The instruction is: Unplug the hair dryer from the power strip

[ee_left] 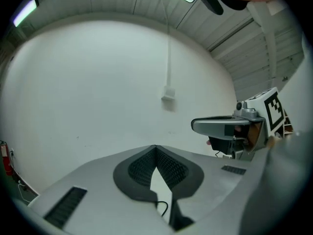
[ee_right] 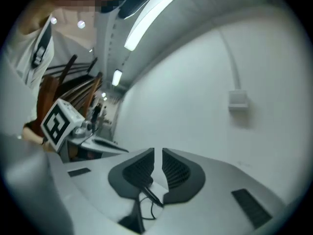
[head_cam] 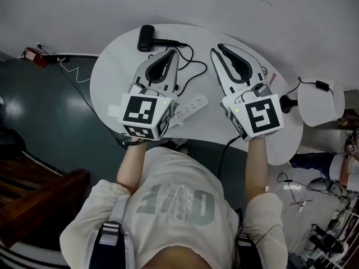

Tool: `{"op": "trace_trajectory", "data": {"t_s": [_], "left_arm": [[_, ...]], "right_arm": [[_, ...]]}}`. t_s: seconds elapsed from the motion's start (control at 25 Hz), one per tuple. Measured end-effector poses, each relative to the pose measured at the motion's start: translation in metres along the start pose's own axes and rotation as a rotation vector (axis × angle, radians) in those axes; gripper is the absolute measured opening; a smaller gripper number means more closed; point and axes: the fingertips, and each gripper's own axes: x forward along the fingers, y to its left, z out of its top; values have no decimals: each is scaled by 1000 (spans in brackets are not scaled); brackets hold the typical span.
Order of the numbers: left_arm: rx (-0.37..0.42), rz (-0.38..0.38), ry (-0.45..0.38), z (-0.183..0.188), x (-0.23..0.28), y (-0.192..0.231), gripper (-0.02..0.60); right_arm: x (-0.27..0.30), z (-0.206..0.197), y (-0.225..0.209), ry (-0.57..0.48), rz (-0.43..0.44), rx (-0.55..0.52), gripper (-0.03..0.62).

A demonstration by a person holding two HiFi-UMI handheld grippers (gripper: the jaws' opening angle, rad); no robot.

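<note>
The black hair dryer (head_cam: 147,37) lies at the far edge of the round white table (head_cam: 112,77). Its black cord (head_cam: 193,72) loops back toward the white power strip (head_cam: 189,107), which rests between my two hands. Both grippers hang above the table and point level toward a white wall. My left gripper (head_cam: 173,52) (ee_left: 156,148) is shut, pads together, holding nothing. On my right gripper (head_cam: 216,49) (ee_right: 157,153) a narrow slit separates the pads, and nothing lies between them. Whether the plug sits in the strip is hidden under the left gripper.
A small round white side table (head_cam: 321,102) carrying a black adapter (head_cam: 322,86) stands at the right. A red object (head_cam: 33,55) lies on the dark floor at the left, with wooden furniture (head_cam: 33,195) lower left. Someone's arm (head_cam: 345,167) shows at the right edge.
</note>
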Motion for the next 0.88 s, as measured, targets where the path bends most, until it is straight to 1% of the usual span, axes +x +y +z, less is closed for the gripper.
{"op": "trace_trajectory", "data": {"t_s": [0.08, 0.12, 0.2, 0.28, 0.44, 0.6, 0.88], "left_arm": [[22, 0, -16, 6, -4, -6, 6], [42, 6, -22, 8, -6, -8, 6], [70, 14, -36, 12, -11, -12, 6], [77, 19, -52, 14, -16, -16, 6], [97, 19, -75, 15, -19, -24, 6], [88, 18, -67, 11, -21, -25, 6], [78, 56, -65, 10, -25, -15, 6]], "right_arm": [[-17, 3, -9, -94, -129, 126, 39], [-24, 2, -11, -125, -192, 170, 29], [-36, -6, -10, -139, -296, 202, 13], [-42, -19, -5, -114, -350, 211, 5], [-46, -39, 2, -78, -362, 248, 3], [-49, -42, 4, -64, -367, 232, 3], [-48, -42, 5, -56, -359, 207, 3]]}}
